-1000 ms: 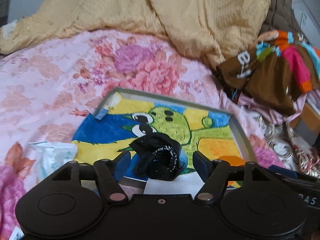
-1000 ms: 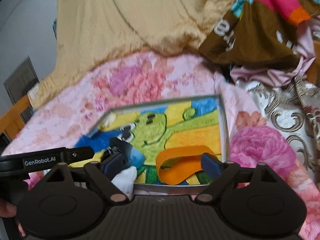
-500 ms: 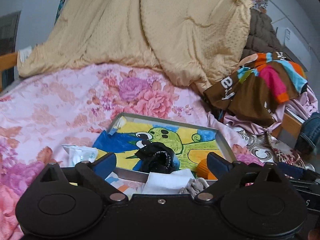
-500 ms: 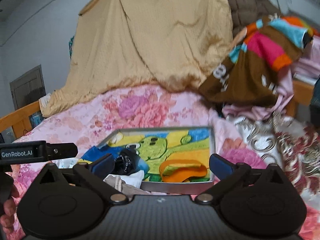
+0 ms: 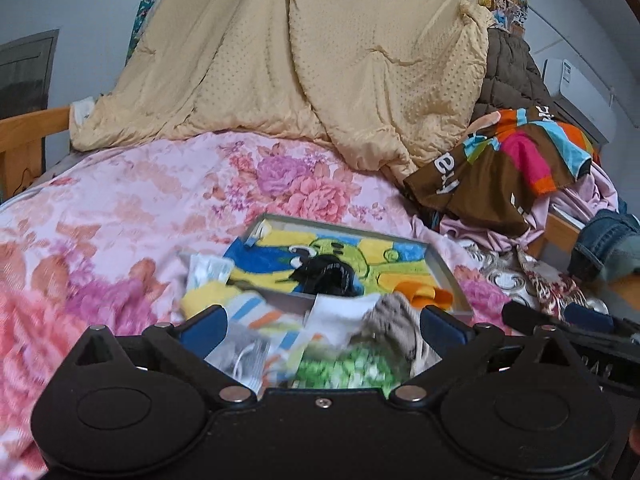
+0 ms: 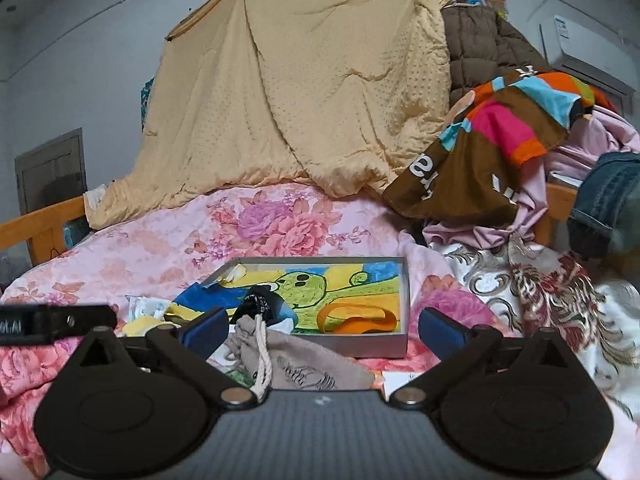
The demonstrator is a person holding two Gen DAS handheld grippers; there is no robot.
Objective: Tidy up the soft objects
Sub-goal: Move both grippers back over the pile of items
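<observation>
clear: floral bedspread (image 6: 168,240) left of tray (image 6: 404,280), you can pass | blocked: clothes heap (image 6: 500,140) right, drawstring pouch (image 6: 296,364) just before the tray

My grippers, left (image 5: 322,320) and right (image 6: 322,322), are matt black plastic with bright metal pivot pins; the finger pads (image 6: 443,327) look like smooth blue rubber. The tray (image 6: 362,344) has dull grey walls, seemingly card, and a painted paper-like floor. In it lie a glossy orange band (image 6: 356,318) and a black fabric bundle (image 6: 260,306). Before it rests a beige drawstring pouch (image 6: 296,364) of coarse woven cloth with a twisted white cotton cord (image 6: 262,354). The floral bedcover (image 5: 140,208) is smooth cloth with a slight satin sheen; the tan quilt (image 6: 304,92) is matt, dimpled fabric. The bed rail (image 6: 40,226) is varnished wood.
</observation>
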